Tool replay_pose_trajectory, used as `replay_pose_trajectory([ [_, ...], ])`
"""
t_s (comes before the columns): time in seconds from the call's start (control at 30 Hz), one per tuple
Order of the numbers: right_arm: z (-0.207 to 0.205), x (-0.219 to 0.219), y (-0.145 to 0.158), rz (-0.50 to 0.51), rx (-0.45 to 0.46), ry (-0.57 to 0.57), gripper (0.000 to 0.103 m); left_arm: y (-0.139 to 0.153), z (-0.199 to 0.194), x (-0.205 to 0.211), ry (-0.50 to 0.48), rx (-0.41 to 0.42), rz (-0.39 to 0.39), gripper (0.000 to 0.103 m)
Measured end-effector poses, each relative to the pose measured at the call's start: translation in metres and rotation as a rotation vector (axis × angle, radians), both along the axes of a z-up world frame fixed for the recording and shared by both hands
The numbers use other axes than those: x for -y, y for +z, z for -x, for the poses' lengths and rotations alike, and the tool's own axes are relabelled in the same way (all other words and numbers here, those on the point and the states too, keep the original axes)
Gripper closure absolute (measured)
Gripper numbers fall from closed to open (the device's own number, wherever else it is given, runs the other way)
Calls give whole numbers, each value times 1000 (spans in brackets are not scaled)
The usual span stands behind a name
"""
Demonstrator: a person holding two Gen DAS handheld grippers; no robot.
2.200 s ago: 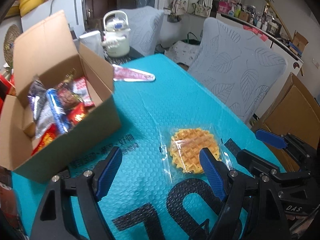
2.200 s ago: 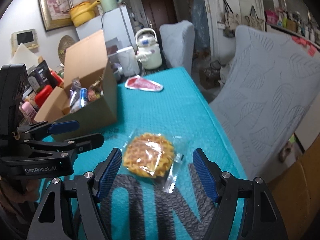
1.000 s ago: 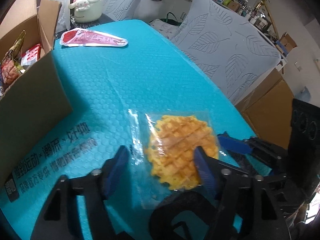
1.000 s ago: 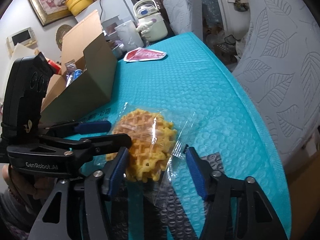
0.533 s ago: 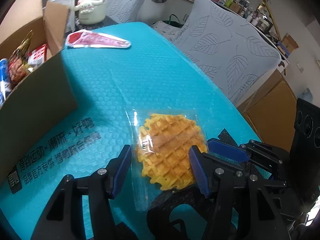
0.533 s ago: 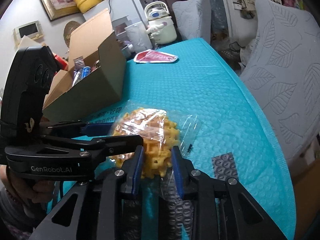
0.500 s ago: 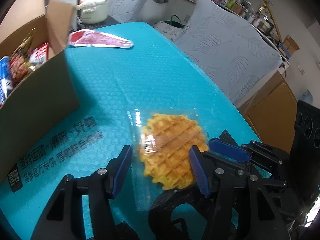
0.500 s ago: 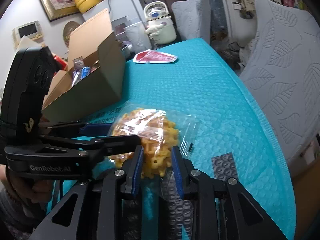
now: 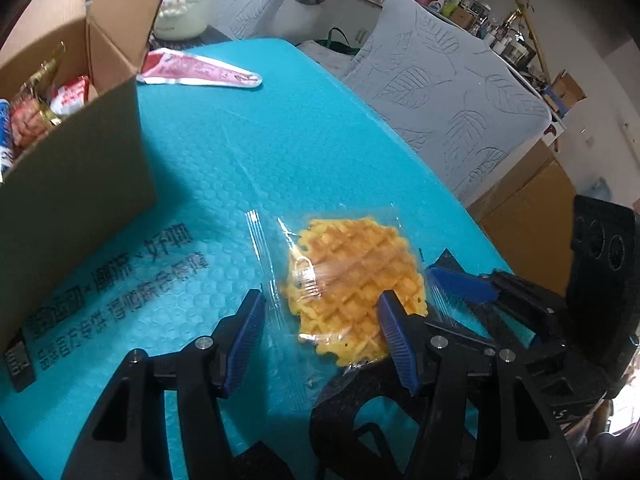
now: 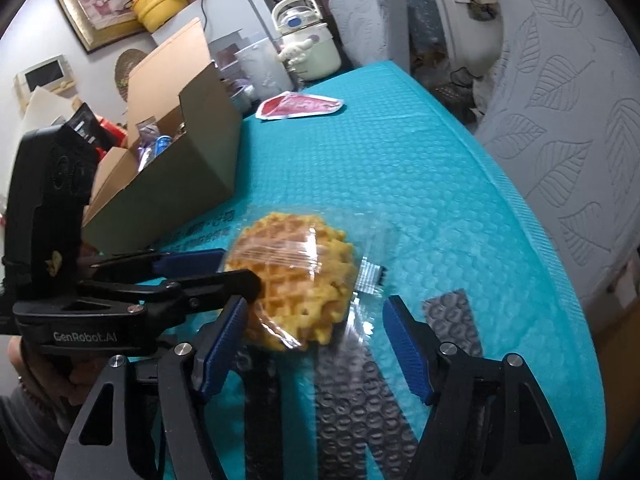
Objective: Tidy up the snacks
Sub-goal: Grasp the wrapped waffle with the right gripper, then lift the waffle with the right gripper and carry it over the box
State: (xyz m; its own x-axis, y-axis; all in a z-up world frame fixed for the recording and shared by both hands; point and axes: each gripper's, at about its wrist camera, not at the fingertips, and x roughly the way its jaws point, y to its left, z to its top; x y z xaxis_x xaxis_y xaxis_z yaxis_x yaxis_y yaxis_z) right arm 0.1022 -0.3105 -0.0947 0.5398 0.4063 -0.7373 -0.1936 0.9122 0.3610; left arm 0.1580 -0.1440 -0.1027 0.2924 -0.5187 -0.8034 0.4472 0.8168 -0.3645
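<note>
A round golden waffle in a clear wrapper (image 9: 352,276) (image 10: 296,272) hovers just above the teal bubble mat (image 9: 280,140). My left gripper (image 9: 320,320) (image 10: 240,272) is shut on it, one pad on the wrapper's left edge and the other against the waffle's right side. The jaws of my right gripper (image 10: 314,340) are opening. They stand wide with the packet's near edge between them, and neither pad presses on it. One of its blue fingers (image 9: 460,286) shows at the right in the left wrist view. The open cardboard box (image 9: 80,160) (image 10: 180,184) holds several snack packs.
A red and white packet (image 9: 200,70) (image 10: 300,106) lies on the mat beyond the box. A white kettle (image 10: 308,48) stands past the far edge. Grey leaf-pattern chairs (image 9: 452,92) (image 10: 560,120) line the right side. A hand (image 10: 40,376) holds the left gripper's handle.
The right gripper clamped the packet's edge half a second ago and has now spread its jaws. The left jaws narrowed onto the waffle, which now sits tilted off the mat.
</note>
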Motion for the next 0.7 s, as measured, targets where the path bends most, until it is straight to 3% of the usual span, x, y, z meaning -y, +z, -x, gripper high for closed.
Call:
replay_pose_trajectory([
  [0.03, -2, -1, 0, 5, -2, 5, 50, 0, 0, 0, 1, -1, 0, 45],
  [0.2, -2, 0, -1, -34, -7, 23, 62, 5, 5, 7, 6, 32, -14, 55],
  [0.37, 0, -7, 4, -38, 11, 32, 63, 11, 9, 1, 26, 43, -20, 55],
  [0.7, 7, -49, 44, -35, 118, 131, 65, 58, 39, -44, 130, 173, -24, 55],
])
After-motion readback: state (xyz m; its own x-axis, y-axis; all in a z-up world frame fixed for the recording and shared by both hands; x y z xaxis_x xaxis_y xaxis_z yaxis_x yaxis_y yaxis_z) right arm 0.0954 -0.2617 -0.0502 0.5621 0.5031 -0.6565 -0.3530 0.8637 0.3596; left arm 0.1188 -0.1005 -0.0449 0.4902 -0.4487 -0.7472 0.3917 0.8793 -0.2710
